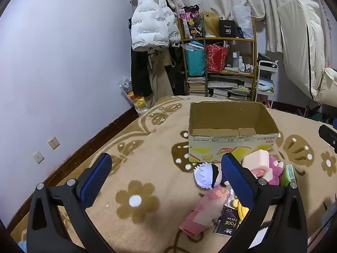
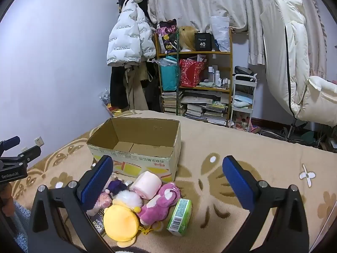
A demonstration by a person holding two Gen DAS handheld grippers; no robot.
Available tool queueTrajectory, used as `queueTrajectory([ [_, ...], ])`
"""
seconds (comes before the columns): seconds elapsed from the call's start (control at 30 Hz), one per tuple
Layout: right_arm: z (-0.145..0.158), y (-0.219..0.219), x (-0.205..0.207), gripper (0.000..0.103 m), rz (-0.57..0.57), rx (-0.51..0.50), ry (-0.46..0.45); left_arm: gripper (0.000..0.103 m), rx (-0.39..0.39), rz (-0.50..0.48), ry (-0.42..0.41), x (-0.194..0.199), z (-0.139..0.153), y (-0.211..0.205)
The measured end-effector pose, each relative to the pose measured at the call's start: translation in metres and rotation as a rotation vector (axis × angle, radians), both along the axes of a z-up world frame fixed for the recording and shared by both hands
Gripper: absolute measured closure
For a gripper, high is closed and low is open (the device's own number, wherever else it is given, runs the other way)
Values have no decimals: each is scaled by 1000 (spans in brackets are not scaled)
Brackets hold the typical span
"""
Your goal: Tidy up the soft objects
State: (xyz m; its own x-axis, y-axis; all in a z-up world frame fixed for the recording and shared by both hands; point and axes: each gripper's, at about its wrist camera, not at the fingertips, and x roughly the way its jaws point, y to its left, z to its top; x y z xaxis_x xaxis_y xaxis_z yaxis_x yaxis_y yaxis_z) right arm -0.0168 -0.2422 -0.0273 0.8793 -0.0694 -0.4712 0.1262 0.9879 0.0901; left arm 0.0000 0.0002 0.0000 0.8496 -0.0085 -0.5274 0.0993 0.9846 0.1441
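An open cardboard box stands on the patterned blanket. In front of it lies a heap: a pink roll-cake plush, a pink bear plush, a yellow round plush, a white-haired doll, a green carton, a pink packet and a dark "Face" packet. My left gripper hovers open, left of the heap, its right finger over the heap. My right gripper hangs open above the heap, nothing between its fingers.
The blanket spreads wide around the box. Behind stand a wooden shelf of books and bags, hanging coats, a white cart and a chair with a white coat. The left gripper's body shows at the right wrist view's left edge.
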Motion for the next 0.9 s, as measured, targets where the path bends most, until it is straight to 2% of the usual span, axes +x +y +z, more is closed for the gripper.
queueTrajectory([
  [0.9,-5,-2,2,0,-37,-2,16,1,8,26,-2,1,2,4],
])
